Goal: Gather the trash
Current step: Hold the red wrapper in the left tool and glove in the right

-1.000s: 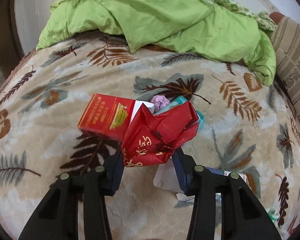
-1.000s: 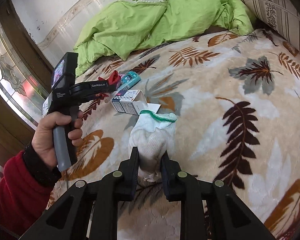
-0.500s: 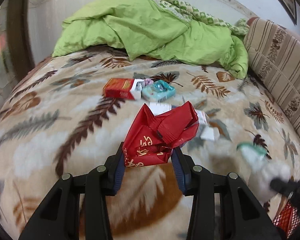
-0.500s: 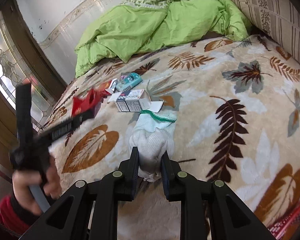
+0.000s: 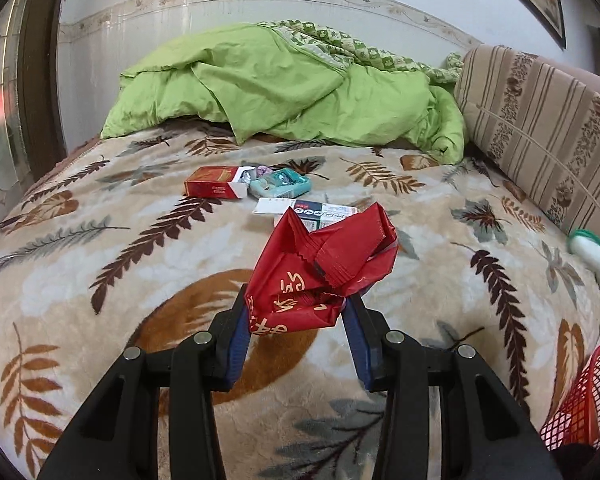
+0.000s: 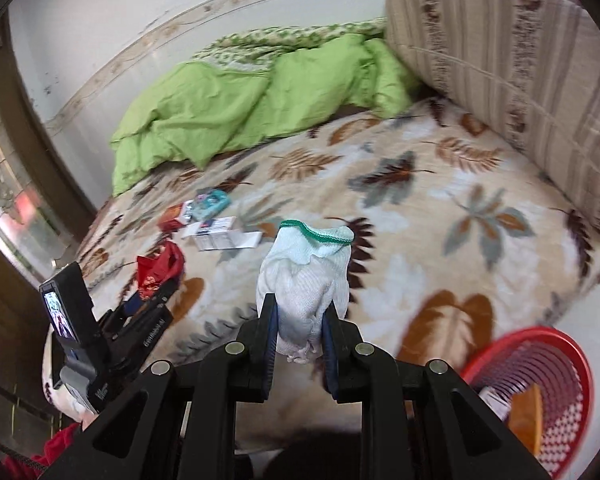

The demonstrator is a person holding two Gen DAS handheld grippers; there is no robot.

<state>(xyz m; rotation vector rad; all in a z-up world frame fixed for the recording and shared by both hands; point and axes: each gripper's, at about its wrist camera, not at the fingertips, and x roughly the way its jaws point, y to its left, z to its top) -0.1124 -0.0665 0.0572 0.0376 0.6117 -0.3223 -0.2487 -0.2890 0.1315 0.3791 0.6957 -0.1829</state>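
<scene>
Tongs [image 6: 299, 322] gripping glove [image 6: 305, 276], basket [image 6: 556, 344] holding trash

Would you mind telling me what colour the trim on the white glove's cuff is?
Green trim on the white glove; it shows best in the right wrist view.

No legible text on anything.

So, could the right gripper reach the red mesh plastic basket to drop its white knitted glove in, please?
Probably yes. The right gripper, shut on the white knitted glove, hangs beside the red mesh basket, whose open top faces up with nothing between them. The left gripper is off to the other side.
</scene>
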